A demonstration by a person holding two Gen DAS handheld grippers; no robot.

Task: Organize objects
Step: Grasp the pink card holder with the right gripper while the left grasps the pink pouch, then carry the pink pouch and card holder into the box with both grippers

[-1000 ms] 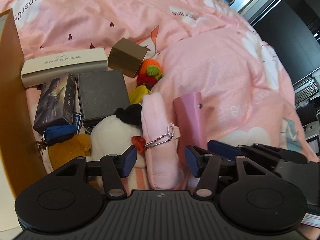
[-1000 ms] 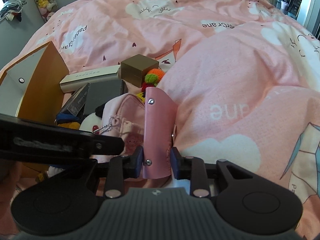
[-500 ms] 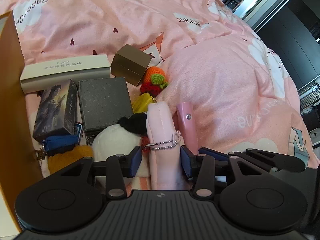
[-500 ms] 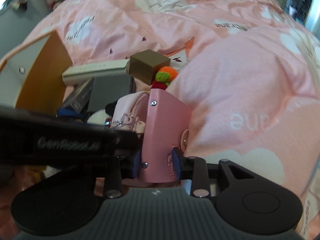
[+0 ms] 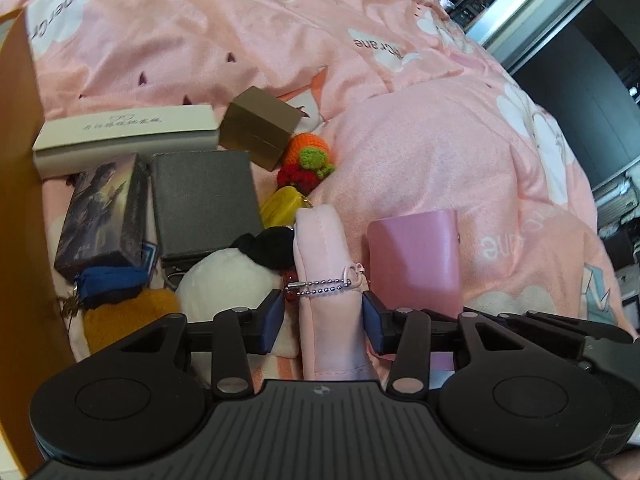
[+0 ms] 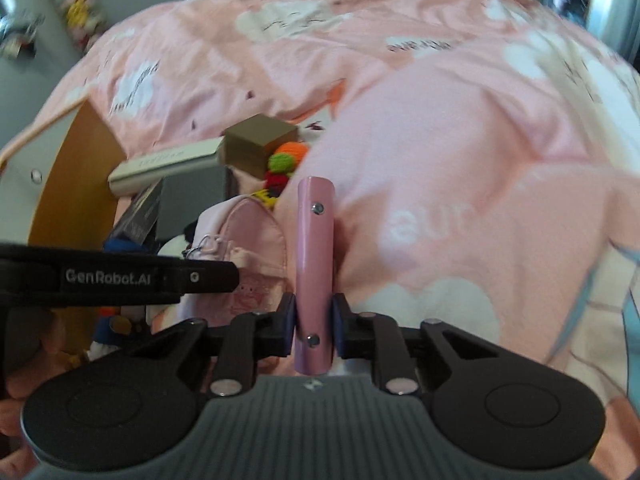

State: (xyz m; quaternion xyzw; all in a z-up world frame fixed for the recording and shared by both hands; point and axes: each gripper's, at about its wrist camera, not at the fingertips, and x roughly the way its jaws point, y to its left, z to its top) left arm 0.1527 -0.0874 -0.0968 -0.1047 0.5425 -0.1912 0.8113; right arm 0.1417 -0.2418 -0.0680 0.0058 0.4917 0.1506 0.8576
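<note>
My left gripper (image 5: 323, 320) is shut on a soft pink pouch (image 5: 328, 280) with a bead chain, held upright over the pile on the bed. My right gripper (image 6: 314, 322) is shut on a pink leather key case (image 6: 315, 264) with snap studs, seen edge-on. The key case also shows in the left wrist view (image 5: 414, 258), just right of the pouch. The pouch shows in the right wrist view (image 6: 244, 248), left of the key case, with the left gripper's body in front of it.
A pile lies on the pink duvet (image 5: 440, 140): a long white box (image 5: 124, 138), a brown cube box (image 5: 260, 128), a grey box (image 5: 204, 204), a card box (image 5: 102, 216), crochet toys (image 5: 308, 160), a white plush (image 5: 228, 284). An orange box wall (image 5: 24, 220) stands at left.
The left gripper has closed on the pink pouch. The right gripper has turned the key case, so it now shows edge-on in its view and broad-side in the left view.
</note>
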